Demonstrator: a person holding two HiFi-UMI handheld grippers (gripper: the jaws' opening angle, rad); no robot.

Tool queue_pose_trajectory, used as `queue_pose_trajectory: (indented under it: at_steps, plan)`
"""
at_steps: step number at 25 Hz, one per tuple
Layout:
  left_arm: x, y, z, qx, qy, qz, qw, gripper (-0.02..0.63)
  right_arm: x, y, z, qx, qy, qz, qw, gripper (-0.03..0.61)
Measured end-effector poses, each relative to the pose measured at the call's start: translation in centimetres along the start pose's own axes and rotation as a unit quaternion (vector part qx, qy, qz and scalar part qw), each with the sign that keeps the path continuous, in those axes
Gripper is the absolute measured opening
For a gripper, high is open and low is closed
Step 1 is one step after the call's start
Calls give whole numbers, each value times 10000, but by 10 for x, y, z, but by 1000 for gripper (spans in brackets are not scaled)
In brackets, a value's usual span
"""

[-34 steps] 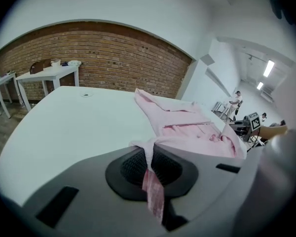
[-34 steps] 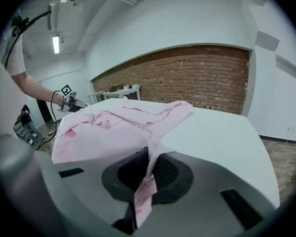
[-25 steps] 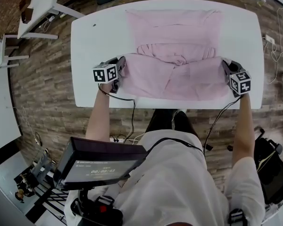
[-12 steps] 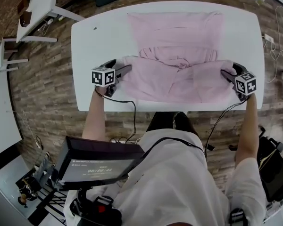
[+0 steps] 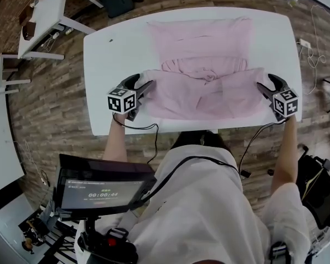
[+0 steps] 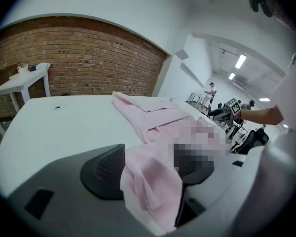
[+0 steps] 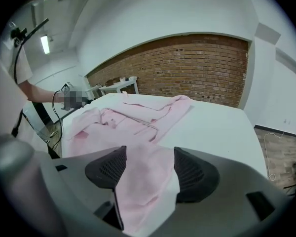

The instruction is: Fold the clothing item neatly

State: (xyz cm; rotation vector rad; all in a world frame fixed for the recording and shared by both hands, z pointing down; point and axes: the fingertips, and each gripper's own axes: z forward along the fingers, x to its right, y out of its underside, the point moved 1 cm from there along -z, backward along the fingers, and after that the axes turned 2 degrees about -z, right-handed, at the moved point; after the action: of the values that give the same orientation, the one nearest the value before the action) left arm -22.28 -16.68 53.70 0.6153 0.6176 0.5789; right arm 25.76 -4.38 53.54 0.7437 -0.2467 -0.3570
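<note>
1. Lying across the middle of the bench (image 5: 107,59), from its far edge almost to its near edge, one pink clothing item (image 5: 201,43) of thin, soft cloth. Its far half is flat, its near half a smooth folded layer, and a bunched, wrinkled ridge runs between them.
2. The left claw (image 5: 139,86) is at that layer's left corner. Its jaws have just been opening and stand wide apart, with a limp pink fold draped loose between two dark, ribbed pads (image 6: 104,171).
3. The right claw (image 5: 267,86) is at the right corner. It has likewise just been opening and gapes wide, with slack cloth between its two ribbed pads (image 7: 104,169).
4. Two marker blocks show: one cube (image 5: 121,99) on the left claw, a second cube (image 5: 286,103) on the right.
5. The single bench is white, smooth and round-cornered, and it stands on a wood-plank floor (image 5: 49,125).
</note>
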Motion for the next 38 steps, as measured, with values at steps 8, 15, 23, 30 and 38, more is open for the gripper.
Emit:
queue_pose_trajectory:
  at_steps: [8, 15, 23, 30, 38]
  plan:
    - [46, -3, 5, 219, 267, 346, 9988, 172, -64, 3, -1, 180, -401, -81, 9990, 304]
    - [75, -2, 4, 375, 186, 323, 9986, 108, -98, -8, 9, 433, -729, -260, 9961, 199]
    - [137, -10, 30, 590, 198, 312, 9976, 16, -111, -10, 5, 591, -1124, -595, 9901, 120]
    - [193, -13, 67, 523, 512, 282, 9969, 3, -112, -2, 7, 403, -1132, -1435, 9823, 32]
    - [268, 23, 107, -71, 1116, 389, 9930, 3, -129, 9, -1, -52, -1280, -2734, 9533, 11]
